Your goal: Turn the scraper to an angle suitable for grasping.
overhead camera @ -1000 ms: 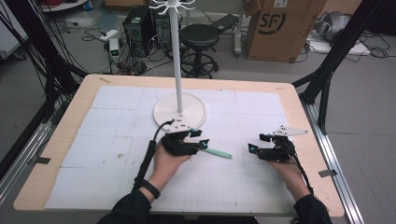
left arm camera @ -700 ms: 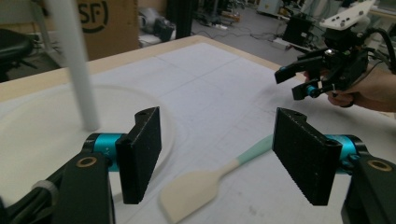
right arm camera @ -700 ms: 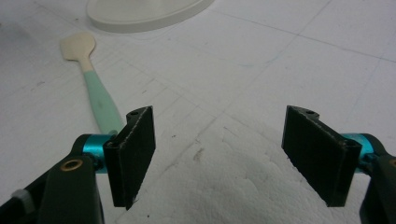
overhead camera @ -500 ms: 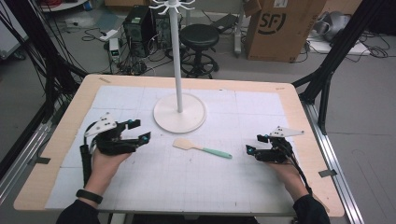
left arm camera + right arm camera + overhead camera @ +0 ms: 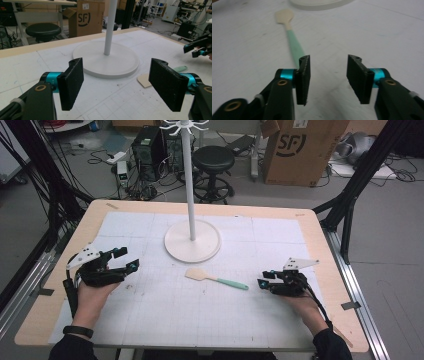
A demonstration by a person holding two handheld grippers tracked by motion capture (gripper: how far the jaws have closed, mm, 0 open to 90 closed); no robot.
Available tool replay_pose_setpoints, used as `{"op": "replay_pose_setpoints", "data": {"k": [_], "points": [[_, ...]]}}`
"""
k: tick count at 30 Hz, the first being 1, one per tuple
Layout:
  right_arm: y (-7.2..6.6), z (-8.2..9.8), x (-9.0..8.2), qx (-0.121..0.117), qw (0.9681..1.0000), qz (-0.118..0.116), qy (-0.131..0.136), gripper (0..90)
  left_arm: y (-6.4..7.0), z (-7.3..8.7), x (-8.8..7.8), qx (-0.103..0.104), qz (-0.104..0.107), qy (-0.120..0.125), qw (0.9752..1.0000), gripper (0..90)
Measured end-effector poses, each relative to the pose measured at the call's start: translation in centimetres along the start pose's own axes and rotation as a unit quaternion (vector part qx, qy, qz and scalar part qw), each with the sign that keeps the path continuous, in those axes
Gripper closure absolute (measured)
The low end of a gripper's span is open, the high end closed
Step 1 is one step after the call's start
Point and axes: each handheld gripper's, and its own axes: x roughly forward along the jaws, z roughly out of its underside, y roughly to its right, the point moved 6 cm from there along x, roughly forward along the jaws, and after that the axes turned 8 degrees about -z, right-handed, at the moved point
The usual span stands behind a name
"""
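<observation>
Now a small spatula (image 5: 215, 279) is lying flat on the white mat (image 5: 165, 310) that is covering the desk (image 5: 320, 265). Its pale blade is pointing toward the round white base of the stand (image 5: 192, 241), and its green handle is pointing toward the right gripper (image 5: 266, 279). The blade is sitting just in front of the base, not touching it.

The left gripper (image 5: 127, 260) is sitting in the person's left hand (image 5: 92, 300), near the left edge of the mat and well apart from the spatula. Its jaws are standing wide apart, and nothing is between them. In the left gripper view, the two black pads (image 5: 72, 82) are framing the stand's base (image 5: 106, 61) and its white pole (image 5: 110, 25), with the spatula's blade (image 5: 143, 80) peeking out beside the far pad.

The right gripper is resting in the person's right hand (image 5: 305, 305) at the right side of the mat, pointing at the end of the green handle. Its jaws have just been closing, but they are standing partly apart, with nothing between them. In the right gripper view, the spatula (image 5: 293, 42) is lying ahead on the mat, and its handle is running down behind one pad (image 5: 303, 80), so whether they are touching is hard to tell.

A black stool (image 5: 212, 160) and a brown box (image 5: 295, 150) are standing on the floor behind the desk.
</observation>
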Motion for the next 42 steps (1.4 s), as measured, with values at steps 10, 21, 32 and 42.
{"op": "replay_pose_setpoints", "data": {"k": [10, 21, 32, 42], "points": [[-3.0, -1.0, 3.4, -0.038, 0.9976, -0.052, -0.027, 89.1, 0.4, -0.1, 0.1, 0.006, 0.006, 0.003, 1.0000, 29.5], [-4.0, -0.2, 5.2, -0.081, 0.9910, -0.058, -0.090, 89.8, 0.5, -0.1, 0.2, 0.008, 0.010, 0.002, 0.9999, 30.3], [-0.2, -1.9, 6.3, -0.075, 0.9919, 0.017, -0.100, 89.8, 0.6, -0.1, 0.2, 0.007, 0.014, 0.003, 0.9999, 30.6], [3.0, -4.0, 8.2, -0.046, 0.9907, 0.090, -0.091, 89.8, 0.8, 0.1, 0.4, 0.007, 0.019, -0.002, 0.9998, 30.7]]}}
